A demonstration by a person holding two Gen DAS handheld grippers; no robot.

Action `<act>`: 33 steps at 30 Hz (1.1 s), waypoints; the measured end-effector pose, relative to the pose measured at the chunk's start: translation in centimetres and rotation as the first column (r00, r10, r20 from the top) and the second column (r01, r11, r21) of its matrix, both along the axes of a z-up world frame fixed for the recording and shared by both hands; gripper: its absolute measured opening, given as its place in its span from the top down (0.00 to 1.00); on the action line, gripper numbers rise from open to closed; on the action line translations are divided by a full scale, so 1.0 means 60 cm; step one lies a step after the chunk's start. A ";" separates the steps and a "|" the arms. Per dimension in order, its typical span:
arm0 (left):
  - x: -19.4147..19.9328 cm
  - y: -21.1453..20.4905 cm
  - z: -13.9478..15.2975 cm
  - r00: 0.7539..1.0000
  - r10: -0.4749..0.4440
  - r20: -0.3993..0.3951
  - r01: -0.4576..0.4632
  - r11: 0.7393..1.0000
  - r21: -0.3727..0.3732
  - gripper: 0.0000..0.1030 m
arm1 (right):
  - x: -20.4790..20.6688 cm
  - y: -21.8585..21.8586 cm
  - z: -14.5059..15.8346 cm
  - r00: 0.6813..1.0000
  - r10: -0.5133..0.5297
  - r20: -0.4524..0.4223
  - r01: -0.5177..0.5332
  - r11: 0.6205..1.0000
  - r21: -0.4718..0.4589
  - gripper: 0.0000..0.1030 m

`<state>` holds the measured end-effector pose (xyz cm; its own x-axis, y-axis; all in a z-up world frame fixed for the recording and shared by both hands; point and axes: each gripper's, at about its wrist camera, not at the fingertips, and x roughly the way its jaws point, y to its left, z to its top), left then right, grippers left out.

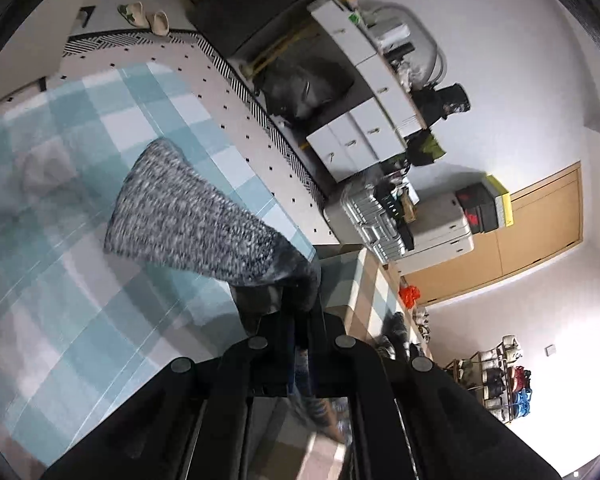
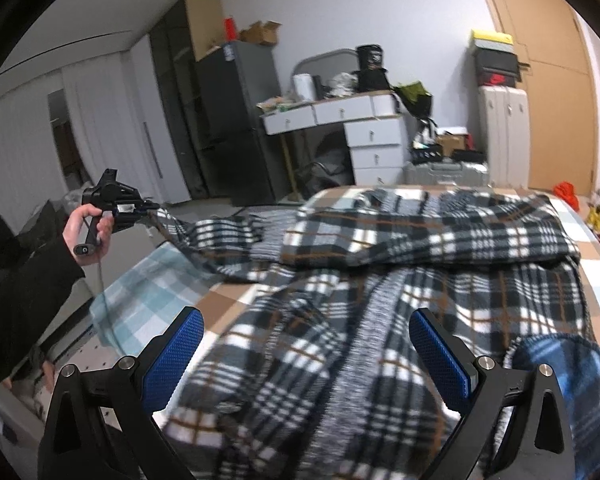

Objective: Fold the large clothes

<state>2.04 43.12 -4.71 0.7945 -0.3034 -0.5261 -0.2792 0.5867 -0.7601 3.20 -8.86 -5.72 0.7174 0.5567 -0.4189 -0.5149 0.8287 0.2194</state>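
Right tongs (image 2: 306, 356): black frame, blue textured pads (image 2: 176, 356). Between and ahead of them, garment (image 2: 380, 264): black/white plaid with thin brown lines, grey-speckled edge band. Bed sheet (image 2: 148, 292) left of them: light blue/white check, with tan/white check further in. Left tongs (image 1: 300, 300): all black, grey-and-white speckled cloth (image 1: 188, 208) at their tips. Sleeve (image 2: 24, 300) behind left tongs: black. Far beyond right tongs: white drawers (image 2: 374, 148), tan door (image 2: 556, 92).
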 end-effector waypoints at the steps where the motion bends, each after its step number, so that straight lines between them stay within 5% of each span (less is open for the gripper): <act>1: 0.002 -0.005 0.001 1.000 -0.002 0.000 0.002 1.000 0.012 1.00 | -0.003 0.011 0.007 1.000 0.020 0.002 -0.020 1.000 -0.006 0.00; 5: -0.003 -0.019 -0.011 1.000 0.022 -0.006 -0.022 1.000 0.019 1.00 | -0.009 0.064 0.035 0.996 0.083 0.038 -0.080 0.995 -0.064 0.00; 12: -0.044 -0.024 -0.012 0.995 0.091 0.029 -0.093 0.994 0.054 1.00 | -0.024 0.109 0.076 0.987 0.139 0.076 -0.141 0.990 0.016 0.00; 15: -0.036 -0.030 0.022 0.993 0.097 0.074 -0.101 0.993 0.056 1.00 | -0.028 0.094 0.067 0.990 0.131 0.061 -0.133 0.991 0.034 0.00; 21: 0.020 -0.128 0.148 0.979 0.002 0.206 -0.049 0.973 0.225 1.00 | -0.025 0.018 0.038 0.999 0.033 -0.013 -0.031 0.994 0.106 0.00; 23: 0.054 -0.192 0.203 0.970 -0.086 0.229 0.010 0.950 0.313 1.00 | -0.026 -0.008 0.029 1.000 0.001 -0.025 0.003 0.991 0.133 0.00; 27: 0.110 -0.378 0.283 0.926 -0.295 0.235 0.152 0.862 0.483 1.00 | -0.021 -0.063 0.010 0.996 -0.064 -0.066 0.076 0.978 0.195 0.00; 33: 0.193 -0.602 0.287 0.845 -0.522 0.121 0.387 0.750 0.536 1.00 | -0.046 -0.135 0.029 0.990 -0.138 -0.032 0.141 0.937 0.320 0.00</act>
